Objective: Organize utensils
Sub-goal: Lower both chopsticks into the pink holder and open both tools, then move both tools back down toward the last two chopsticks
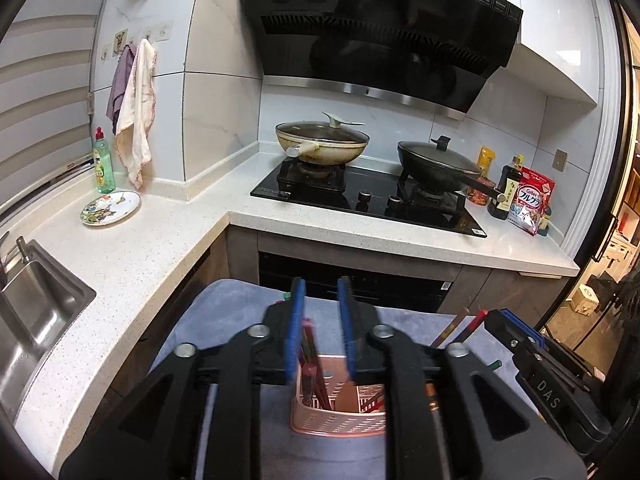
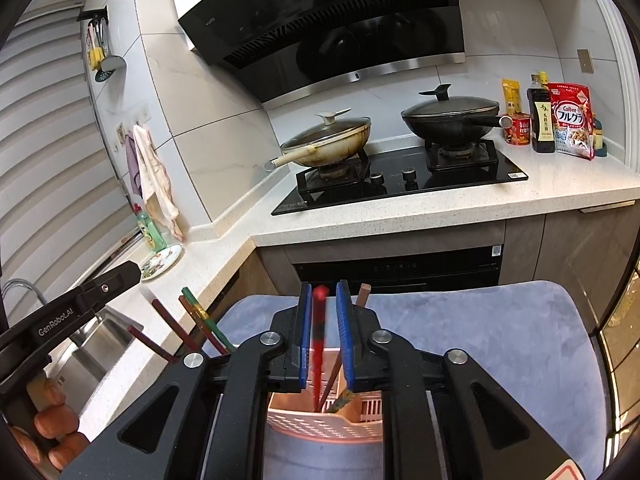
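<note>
Two lidded pans (image 1: pixel 322 140), one pink utensil basket (image 1: pixel 340 416), two hanging cloths (image 1: pixel 134 112), one plate (image 1: pixel 111 208)

Directly below and just ahead of the tool's fingers, a grey-blue, soft, plush-looking mat (image 2: pixel 500 332) covers the support surface, and standing on it right under the fingertips is a pink perforated plastic utensil basket (image 2: pixel 320 426) with chopsticks leaning inside it.
</note>
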`<state>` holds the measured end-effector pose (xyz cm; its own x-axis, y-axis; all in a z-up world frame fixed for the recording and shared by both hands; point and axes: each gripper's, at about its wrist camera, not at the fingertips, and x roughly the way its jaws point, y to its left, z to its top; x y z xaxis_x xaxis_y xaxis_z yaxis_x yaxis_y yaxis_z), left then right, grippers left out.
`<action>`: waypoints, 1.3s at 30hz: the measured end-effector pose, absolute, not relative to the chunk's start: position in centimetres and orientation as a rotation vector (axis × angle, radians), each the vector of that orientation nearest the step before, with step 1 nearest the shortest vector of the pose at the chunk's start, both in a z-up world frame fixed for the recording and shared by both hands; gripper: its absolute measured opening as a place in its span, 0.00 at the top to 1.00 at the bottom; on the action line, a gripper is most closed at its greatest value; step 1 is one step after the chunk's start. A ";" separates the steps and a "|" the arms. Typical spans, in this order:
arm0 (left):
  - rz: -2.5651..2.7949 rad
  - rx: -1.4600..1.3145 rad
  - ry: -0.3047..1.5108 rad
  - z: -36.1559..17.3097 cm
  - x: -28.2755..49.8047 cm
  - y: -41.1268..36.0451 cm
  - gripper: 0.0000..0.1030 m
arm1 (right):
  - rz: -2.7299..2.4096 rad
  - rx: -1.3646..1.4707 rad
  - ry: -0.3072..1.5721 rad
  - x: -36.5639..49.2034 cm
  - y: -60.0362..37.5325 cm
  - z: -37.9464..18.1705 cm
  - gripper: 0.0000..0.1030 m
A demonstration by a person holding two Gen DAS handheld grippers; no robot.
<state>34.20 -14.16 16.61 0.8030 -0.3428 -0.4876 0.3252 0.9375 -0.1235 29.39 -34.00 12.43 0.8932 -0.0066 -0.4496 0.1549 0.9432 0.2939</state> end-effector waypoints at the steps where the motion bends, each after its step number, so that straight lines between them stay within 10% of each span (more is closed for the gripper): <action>1: -0.349 -0.034 0.524 16.7 34.0 -14.0 0.68 | -0.084 0.329 0.461 29.2 -34.0 12.5 0.85; 11: -0.323 -0.015 0.489 18.1 30.8 -12.7 0.49 | -0.084 0.322 0.426 24.8 -33.5 14.5 0.80; 39: -0.275 0.110 0.714 6.4 14.5 -6.3 0.42 | -0.052 0.264 0.706 5.2 -24.4 2.3 0.71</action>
<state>14.50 -6.34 6.40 0.7220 -0.2106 -0.6591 0.2854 0.9584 0.0064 5.19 -24.45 2.27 0.7611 0.0415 -0.6473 0.1360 0.9656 0.2218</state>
